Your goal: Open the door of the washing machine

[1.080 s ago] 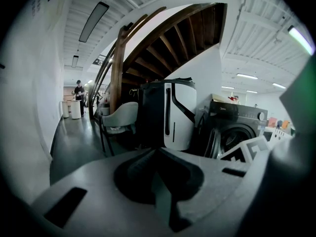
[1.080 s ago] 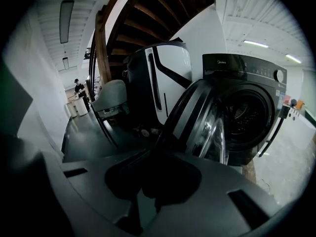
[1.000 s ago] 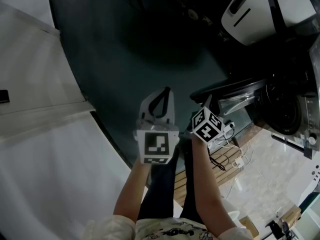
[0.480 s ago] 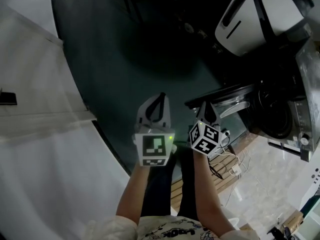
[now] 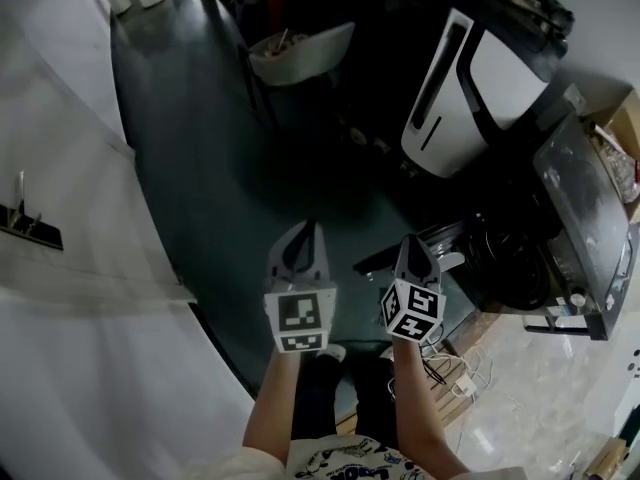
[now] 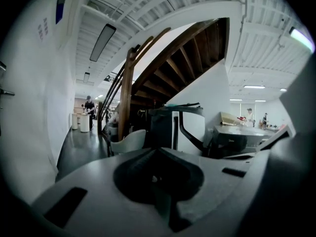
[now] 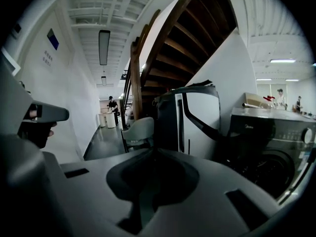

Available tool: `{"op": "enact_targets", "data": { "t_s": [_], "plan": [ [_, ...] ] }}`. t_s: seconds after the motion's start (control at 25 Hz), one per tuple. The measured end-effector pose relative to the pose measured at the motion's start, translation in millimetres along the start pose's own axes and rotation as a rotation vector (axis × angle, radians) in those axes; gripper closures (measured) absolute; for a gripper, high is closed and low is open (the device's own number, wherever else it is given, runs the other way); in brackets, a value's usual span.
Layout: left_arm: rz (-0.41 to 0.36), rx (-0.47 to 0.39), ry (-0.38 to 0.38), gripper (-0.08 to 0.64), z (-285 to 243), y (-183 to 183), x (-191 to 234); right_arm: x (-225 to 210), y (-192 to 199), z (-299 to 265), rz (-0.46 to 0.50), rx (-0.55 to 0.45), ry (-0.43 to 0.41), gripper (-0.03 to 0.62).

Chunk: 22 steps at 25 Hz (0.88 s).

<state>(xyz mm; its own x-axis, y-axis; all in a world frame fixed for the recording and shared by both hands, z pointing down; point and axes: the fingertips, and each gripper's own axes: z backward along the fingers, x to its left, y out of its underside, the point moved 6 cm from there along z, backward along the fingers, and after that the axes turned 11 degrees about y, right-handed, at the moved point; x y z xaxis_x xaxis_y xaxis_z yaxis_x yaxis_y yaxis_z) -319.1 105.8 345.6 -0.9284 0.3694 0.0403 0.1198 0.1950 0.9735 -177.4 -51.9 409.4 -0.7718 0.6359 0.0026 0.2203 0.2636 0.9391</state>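
Note:
The dark front-loading washing machine (image 5: pixel 575 218) stands at the right in the head view, its round drum mouth (image 5: pixel 510 263) facing me. A dark door panel (image 5: pixel 385 258) with a glassy part appears to jut out from its front, just under my right gripper. The right gripper view shows the machine (image 7: pixel 276 147) ahead at the right. My right gripper (image 5: pixel 412 240) (image 7: pixel 157 149) is shut; its jaws have just been closing on nothing. My left gripper (image 5: pixel 305 226) (image 6: pixel 157 150), beside it on the left, is shut and holds nothing. Both point ahead, nearly level.
A white and black appliance (image 5: pixel 470 88) leans behind the washing machine. A white chair (image 5: pixel 300 53) stands farther off by a wooden staircase (image 6: pixel 163 63). A white wall (image 5: pixel 60 218) runs along the left. Cables and a power strip (image 5: pixel 450 368) lie by my feet.
Both grippers have risen together and now point more level. The head view has tilted up, so the chair and more of the dark floor show. The right jaws have drawn together.

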Motion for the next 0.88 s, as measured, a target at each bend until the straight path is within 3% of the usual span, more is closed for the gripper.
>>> {"op": "enact_targets", "data": {
  "t_s": [0.4,0.88],
  "plan": [
    [-0.019,-0.108,-0.032,0.557,31,-88,2,2,-97,56,0.034,-0.146,-0.033,0.566],
    [-0.043,-0.206,-0.033,0.557,70,-142,-7,-11,-169,119,-0.010,-0.312,-0.026,0.569]
  ]
}}
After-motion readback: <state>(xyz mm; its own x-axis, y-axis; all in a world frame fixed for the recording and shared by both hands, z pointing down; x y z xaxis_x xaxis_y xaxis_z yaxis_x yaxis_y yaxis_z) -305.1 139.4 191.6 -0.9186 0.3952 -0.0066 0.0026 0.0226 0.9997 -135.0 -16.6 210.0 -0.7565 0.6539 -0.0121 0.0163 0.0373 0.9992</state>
